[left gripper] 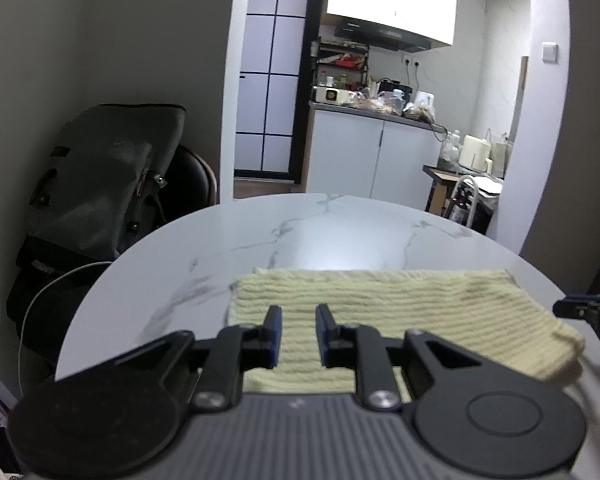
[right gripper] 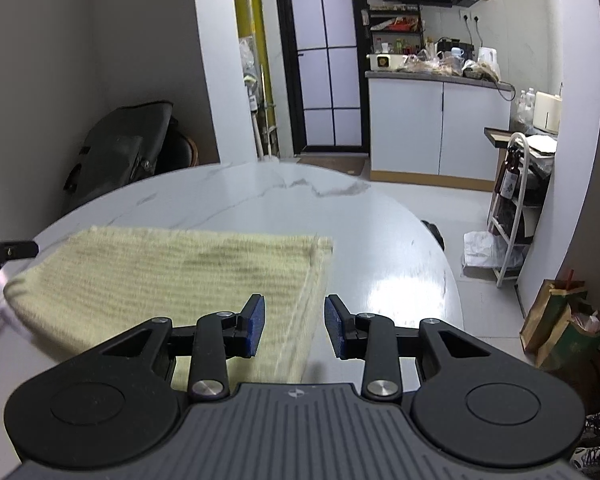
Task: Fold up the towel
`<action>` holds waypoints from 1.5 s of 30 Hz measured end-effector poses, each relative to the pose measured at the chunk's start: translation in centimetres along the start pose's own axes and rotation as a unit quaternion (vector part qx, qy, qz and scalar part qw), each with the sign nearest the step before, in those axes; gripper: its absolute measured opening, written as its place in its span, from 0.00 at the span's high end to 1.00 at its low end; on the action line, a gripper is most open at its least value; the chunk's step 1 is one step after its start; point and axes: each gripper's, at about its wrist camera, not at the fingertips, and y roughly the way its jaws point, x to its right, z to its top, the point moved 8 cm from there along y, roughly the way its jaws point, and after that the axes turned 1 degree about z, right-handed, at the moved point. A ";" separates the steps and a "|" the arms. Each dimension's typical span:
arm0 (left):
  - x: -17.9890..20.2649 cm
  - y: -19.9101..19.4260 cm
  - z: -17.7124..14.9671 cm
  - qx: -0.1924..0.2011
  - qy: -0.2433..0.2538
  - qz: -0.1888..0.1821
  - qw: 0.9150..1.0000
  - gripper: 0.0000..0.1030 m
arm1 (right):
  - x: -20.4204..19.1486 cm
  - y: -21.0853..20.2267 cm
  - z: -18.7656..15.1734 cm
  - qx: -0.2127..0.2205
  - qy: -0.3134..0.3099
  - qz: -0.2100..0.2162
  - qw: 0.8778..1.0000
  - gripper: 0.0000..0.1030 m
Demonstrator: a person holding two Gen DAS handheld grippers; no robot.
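Observation:
A pale yellow ribbed towel [left gripper: 380, 308] lies folded on the round white marble table [left gripper: 308, 236]. My left gripper [left gripper: 297, 336] hovers open above the towel's left half, with nothing between its blue pads. In the right wrist view the same towel [right gripper: 171, 272] spreads to the left, its right edge running down between the fingers. My right gripper [right gripper: 295, 326] is open over that edge and holds nothing. The tip of the other gripper [left gripper: 584, 310] shows at the right edge of the left wrist view, beside the towel's lifted near-right corner.
A dark backpack [left gripper: 99, 184] rests on a chair left of the table. Behind the table is a kitchen counter [left gripper: 376, 120] crowded with items. A white rack [right gripper: 516, 208] and paper bags [right gripper: 560, 328] stand on the floor to the right.

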 end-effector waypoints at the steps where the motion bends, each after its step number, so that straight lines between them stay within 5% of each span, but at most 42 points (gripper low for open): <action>1: 0.2 -0.1 -0.2 -0.001 0.001 0.000 1.000 0.81 | -0.1 0.0 -0.2 -0.003 -0.003 0.001 1.000 0.64; 8: 1.5 -1.6 -1.8 -0.008 0.016 -0.002 1.000 0.81 | -0.5 -0.8 -2.0 -0.014 -0.018 -0.001 1.000 0.83; 45: 2.7 -7.9 -6.7 -0.018 0.011 -0.020 1.000 0.81 | -7.9 -7.0 -6.8 -0.022 -0.058 0.063 0.996 0.83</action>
